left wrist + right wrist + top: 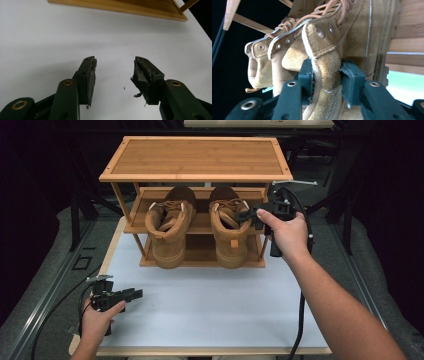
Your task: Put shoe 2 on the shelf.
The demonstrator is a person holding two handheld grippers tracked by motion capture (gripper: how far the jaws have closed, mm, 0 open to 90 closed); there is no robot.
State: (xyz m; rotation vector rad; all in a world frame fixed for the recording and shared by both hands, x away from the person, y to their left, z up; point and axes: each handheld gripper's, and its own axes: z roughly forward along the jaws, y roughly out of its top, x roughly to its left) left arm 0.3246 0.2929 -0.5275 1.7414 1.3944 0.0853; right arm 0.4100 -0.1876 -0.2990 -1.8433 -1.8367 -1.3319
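As we looked along the right gripper [327, 72], its jaws stood apart on either side of the right boot's [327, 50] suede collar. The pads lay at the suede without visibly pinching it. The left gripper [115, 67] was open and empty above the white table top [210, 300], at about 7 o'clock in the high view.

That boot [229, 232] sat at 12 o'clock on the middle shelf of the bamboo shoe rack [195, 157], heel toward us. Its mate, the left boot [169, 230], was just beside it at 11 o'clock. The right hand [287, 232] came in from 1 o'clock.

We judged the step to be letting go of a boot already set on the shelf. The next move called for wider jaws and a straight pull back toward 5 o'clock, so that neither pad snagged the collar or laces and dragged the boot off. We could read no brand, label or writing.
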